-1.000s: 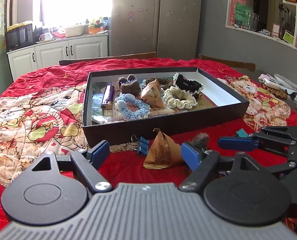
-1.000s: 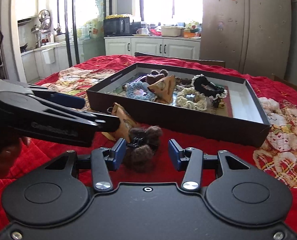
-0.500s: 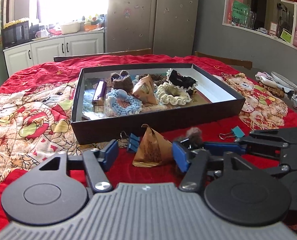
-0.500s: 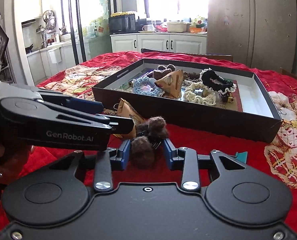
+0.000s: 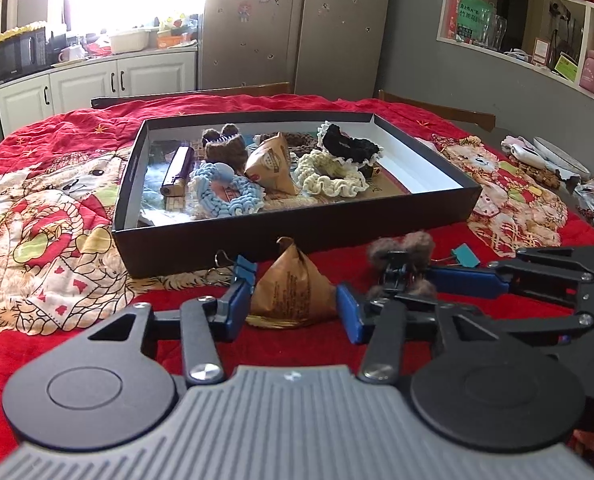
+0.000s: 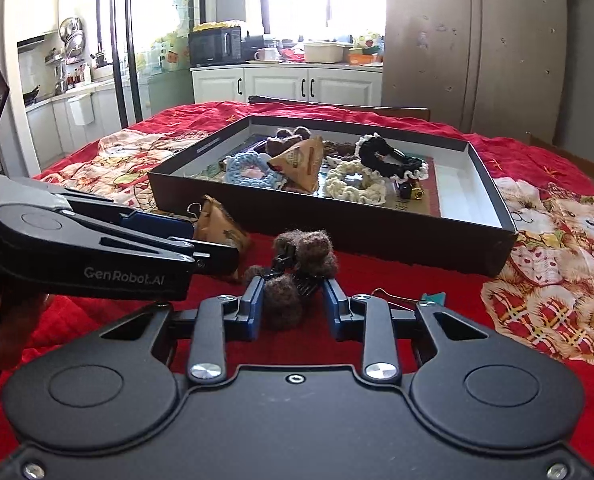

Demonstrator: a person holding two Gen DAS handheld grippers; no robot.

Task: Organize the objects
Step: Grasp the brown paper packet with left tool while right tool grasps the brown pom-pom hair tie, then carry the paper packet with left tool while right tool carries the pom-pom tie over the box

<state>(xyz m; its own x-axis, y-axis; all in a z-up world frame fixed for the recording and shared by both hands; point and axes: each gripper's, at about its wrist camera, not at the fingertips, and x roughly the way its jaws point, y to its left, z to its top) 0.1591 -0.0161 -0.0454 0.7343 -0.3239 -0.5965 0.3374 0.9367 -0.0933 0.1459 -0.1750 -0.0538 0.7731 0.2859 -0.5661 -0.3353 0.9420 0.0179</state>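
Fuzzy brown pom-pom hair clip [image 6: 297, 276] sits pinched in right gripper [image 6: 295, 306].

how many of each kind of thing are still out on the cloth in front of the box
binder clips: 2
brown paper packets: 1
fuzzy brown hair clips: 1
total: 4

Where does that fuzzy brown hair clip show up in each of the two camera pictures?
Left wrist view: fuzzy brown hair clip right of centre, beside the brown paper pouch.
Right wrist view: clip at lower centre, between the right hand-held gripper fingers.
Shared landmark: the black box behind it.
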